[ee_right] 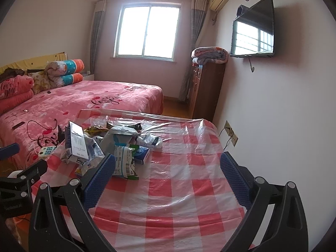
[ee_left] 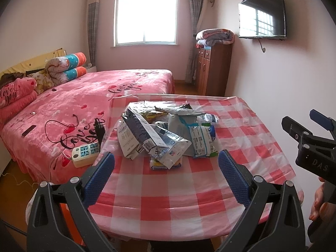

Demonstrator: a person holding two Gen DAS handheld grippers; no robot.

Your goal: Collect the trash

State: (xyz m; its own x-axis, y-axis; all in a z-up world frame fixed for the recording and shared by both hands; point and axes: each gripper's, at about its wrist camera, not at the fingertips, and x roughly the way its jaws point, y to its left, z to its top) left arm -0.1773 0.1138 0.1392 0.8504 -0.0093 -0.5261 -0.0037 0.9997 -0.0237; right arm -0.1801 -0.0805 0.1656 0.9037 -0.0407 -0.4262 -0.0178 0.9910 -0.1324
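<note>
Left hand-held gripper spread wide, trash pile just ahead

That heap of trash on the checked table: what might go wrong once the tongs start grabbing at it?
The trash pile is loosely stacked, so pulling one carton may tumble others off the table's left edge onto the bed, where a power strip lies. The clear plastic cover is wrinkled and could get pinched along with a wrapper. Both the left tongs and right tongs are open and hold nothing.

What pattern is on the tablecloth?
Red-and-white checks on the tablecloth, under clear plastic; right wrist view shows it best.
</note>
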